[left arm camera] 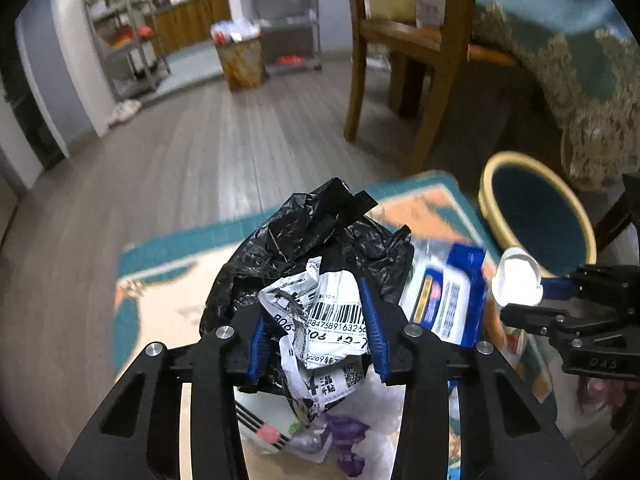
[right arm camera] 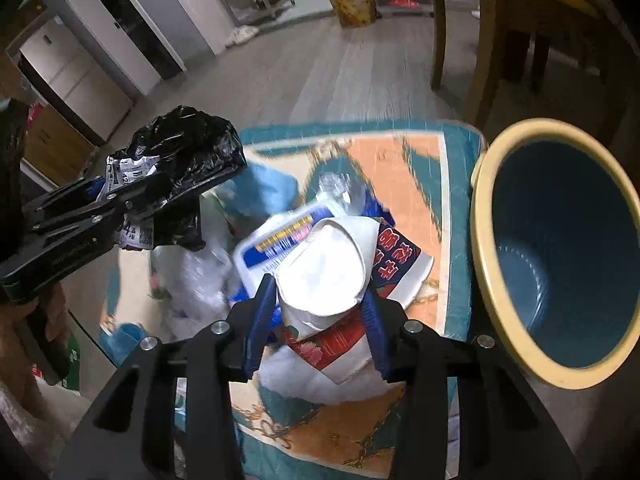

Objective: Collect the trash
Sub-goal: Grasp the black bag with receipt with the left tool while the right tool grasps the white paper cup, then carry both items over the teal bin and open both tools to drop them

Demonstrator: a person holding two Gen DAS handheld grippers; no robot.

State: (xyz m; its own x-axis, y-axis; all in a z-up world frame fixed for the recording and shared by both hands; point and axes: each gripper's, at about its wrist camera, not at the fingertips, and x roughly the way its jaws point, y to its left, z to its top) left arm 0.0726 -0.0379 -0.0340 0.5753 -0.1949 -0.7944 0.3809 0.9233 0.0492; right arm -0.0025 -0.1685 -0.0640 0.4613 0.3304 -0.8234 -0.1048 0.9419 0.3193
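Observation:
My left gripper (left arm camera: 318, 332) is shut on a crumpled black plastic bag with a white shipping label (left arm camera: 316, 264), held above the rug; the bag also shows in the right wrist view (right arm camera: 188, 152). My right gripper (right arm camera: 318, 316) is shut on a squashed white paper cup with red print (right arm camera: 324, 276), held above the trash pile. The cup shows in the left wrist view (left arm camera: 516, 282) next to the bin. The blue bin with a yellow rim (right arm camera: 560, 248) stands open to the right, also seen in the left wrist view (left arm camera: 536, 208).
More trash lies on the patterned rug (right arm camera: 400, 168): a blue and white wrapper (left arm camera: 448, 300), clear plastic bags (right arm camera: 200, 280), a purple printed bag (left arm camera: 348, 436). A wooden chair (left arm camera: 400, 48) and a draped table (left arm camera: 580, 60) stand behind the bin. A basket (left arm camera: 240, 60) stands far off.

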